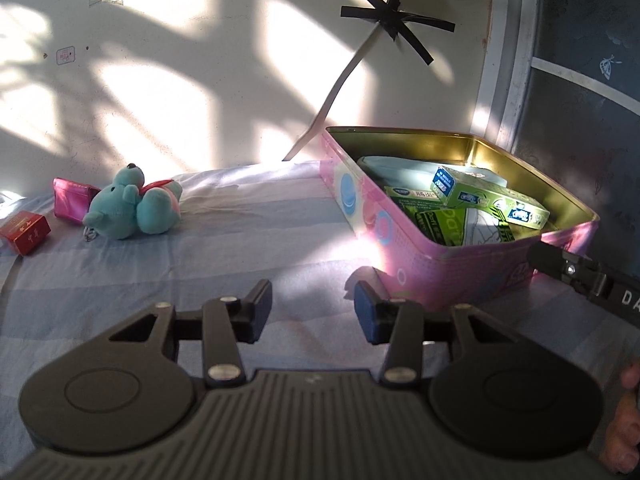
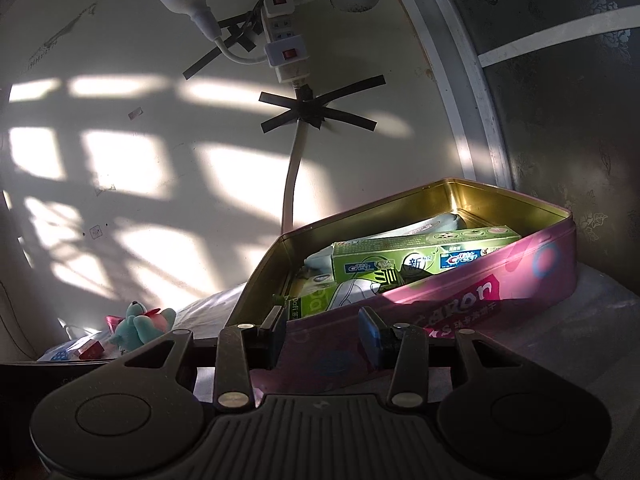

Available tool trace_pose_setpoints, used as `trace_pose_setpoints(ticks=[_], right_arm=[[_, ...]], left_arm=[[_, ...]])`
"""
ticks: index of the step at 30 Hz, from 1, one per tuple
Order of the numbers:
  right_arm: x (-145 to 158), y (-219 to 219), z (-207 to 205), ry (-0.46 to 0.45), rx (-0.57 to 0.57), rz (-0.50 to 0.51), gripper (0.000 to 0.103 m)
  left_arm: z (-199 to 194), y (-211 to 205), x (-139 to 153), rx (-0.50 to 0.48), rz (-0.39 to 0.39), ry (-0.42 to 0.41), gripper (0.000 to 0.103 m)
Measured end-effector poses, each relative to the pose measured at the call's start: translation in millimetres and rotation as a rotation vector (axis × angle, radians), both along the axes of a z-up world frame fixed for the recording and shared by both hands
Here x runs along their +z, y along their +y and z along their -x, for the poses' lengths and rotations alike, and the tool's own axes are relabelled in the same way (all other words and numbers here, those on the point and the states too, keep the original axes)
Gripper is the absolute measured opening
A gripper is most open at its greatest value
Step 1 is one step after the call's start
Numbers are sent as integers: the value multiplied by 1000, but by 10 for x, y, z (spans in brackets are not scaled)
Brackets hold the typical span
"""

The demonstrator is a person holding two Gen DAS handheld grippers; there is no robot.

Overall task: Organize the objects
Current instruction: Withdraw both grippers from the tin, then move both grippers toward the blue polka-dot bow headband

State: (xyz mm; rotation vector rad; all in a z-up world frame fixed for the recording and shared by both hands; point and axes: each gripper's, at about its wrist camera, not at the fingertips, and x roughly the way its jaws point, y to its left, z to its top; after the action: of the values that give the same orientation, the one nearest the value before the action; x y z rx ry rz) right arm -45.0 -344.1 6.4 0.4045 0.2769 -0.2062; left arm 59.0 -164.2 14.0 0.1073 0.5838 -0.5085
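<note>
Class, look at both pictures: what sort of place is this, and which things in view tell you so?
Probably a bedroom at home. A striped bedsheet covers the soft surface, a plush toy lies on it, and a power strip is taped to the plain wall. A pink tin holds toothpaste boxes.

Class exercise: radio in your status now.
Left gripper and right gripper open, empty. Pink tin part-filled. Teal plush still out; path unobstructed.

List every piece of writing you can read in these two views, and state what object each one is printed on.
"Crest": green toothpaste box in the pink tin.
"新": same box.
"ARON": tin's side.
"DA": right gripper's body.
Red box, wall sticker, green packets: too blurred.
</note>
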Motion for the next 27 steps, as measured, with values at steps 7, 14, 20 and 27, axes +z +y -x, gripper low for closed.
trace_pose_setpoints(ticks=[7, 14, 20, 27], right_arm=[[-133, 347, -111, 81, 108, -17, 41], [-130, 728, -322, 139, 211, 8, 41], [-177, 1080, -571, 195, 309, -15, 41], [-256, 1539, -840, 256, 415, 1, 41]], left_arm=[[-53, 336, -154, 63, -35, 31, 49], [-124, 744, -246, 144, -40, 49, 53], [-217, 1144, -309, 217, -63, 53, 54], [-321, 1698, -362, 314, -84, 55, 55]])
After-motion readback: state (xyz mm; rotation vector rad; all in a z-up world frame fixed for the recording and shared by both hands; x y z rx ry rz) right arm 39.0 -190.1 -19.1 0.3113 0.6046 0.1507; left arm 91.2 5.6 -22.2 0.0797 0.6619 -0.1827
